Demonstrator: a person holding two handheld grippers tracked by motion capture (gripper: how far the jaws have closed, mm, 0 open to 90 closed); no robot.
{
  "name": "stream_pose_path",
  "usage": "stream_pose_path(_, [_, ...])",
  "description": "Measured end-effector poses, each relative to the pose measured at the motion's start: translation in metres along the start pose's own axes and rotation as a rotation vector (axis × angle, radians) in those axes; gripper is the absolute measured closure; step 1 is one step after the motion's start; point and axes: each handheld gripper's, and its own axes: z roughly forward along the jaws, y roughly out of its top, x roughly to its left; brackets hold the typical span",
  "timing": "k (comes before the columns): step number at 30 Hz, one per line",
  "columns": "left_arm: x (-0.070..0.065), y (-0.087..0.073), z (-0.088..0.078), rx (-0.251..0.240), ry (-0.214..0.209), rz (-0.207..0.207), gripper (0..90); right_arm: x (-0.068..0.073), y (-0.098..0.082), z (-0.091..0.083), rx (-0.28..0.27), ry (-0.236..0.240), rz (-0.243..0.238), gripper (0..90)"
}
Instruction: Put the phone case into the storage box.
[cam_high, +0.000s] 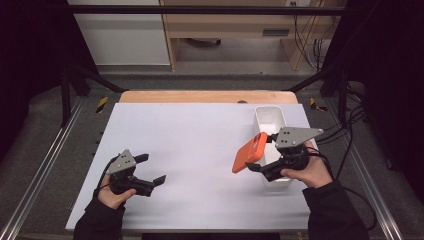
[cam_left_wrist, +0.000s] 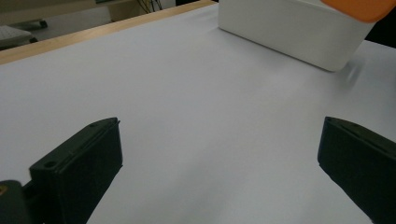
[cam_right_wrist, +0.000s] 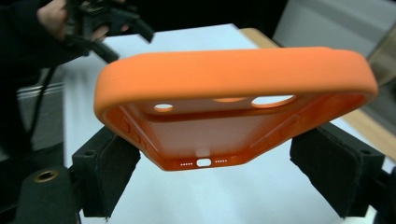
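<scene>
Right gripper is pinching an orange phone case across its width, held off the table: soft rubbery shell, open side down, three camera holes and a port cutout with speaker dots showing in the right gripper view. White bin sits just behind and under that gripper near the table's right edge. Left gripper has jaws spread wide, nothing between them, with bare white tabletop ahead of it.

Desk and surroundings
A white sheet covers the desk, whose wooden far edge shows bare. Beyond it stand pale wooden furniture and hanging cables; metal rails flank both sides.
</scene>
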Motion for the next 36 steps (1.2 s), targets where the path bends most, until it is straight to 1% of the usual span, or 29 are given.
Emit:
stream_pose_path(3, [0.003, -0.002, -0.002, 0.0, 0.016, -0.009, 0.0, -0.003, 0.002, -0.004, -0.027, -0.032, 0.023, 16.4])
stream_pose_path(5, [0.005, -0.002, -0.004, -0.006, 0.02, -0.015, 0.0, -0.005, 0.004, -0.006, -0.035, -0.051, 0.038, 16.4])
stream_pose_path(10, [0.008, -0.003, -0.008, -0.017, 0.034, -0.022, 0.0, -0.009, 0.008, -0.009, -0.038, -0.104, 0.071, 16.4])
stream_pose_path(11, [0.008, -0.004, -0.009, -0.018, 0.039, -0.02, 0.0, -0.01, 0.008, -0.01, -0.038, -0.111, 0.081, 16.4])
stream_pose_path(15, [0.011, -0.006, -0.01, -0.022, 0.065, -0.017, 0.0, -0.015, 0.011, -0.01, -0.044, -0.165, 0.117, 16.4])
stream_pose_path(18, [0.015, -0.007, -0.012, -0.027, 0.083, -0.026, 0.0, -0.018, 0.014, -0.01, -0.036, -0.201, 0.146, 16.4])
stream_pose_path(22, [0.019, -0.01, -0.015, -0.031, 0.098, -0.04, 0.0, -0.022, 0.016, -0.011, -0.04, -0.261, 0.169, 16.5])
stream_pose_path(24, [0.021, -0.01, -0.016, -0.028, 0.107, -0.041, 0.0, -0.025, 0.017, -0.011, -0.043, -0.281, 0.181, 16.6])
stream_pose_path(29, [0.022, -0.011, -0.016, -0.028, 0.112, -0.039, 0.0, -0.03, 0.018, -0.01, -0.033, -0.328, 0.205, 16.7])
stream_pose_path(36, [0.024, -0.012, -0.016, -0.029, 0.127, -0.033, 0.0, -0.04, 0.019, -0.007, -0.006, -0.388, 0.254, 16.7])
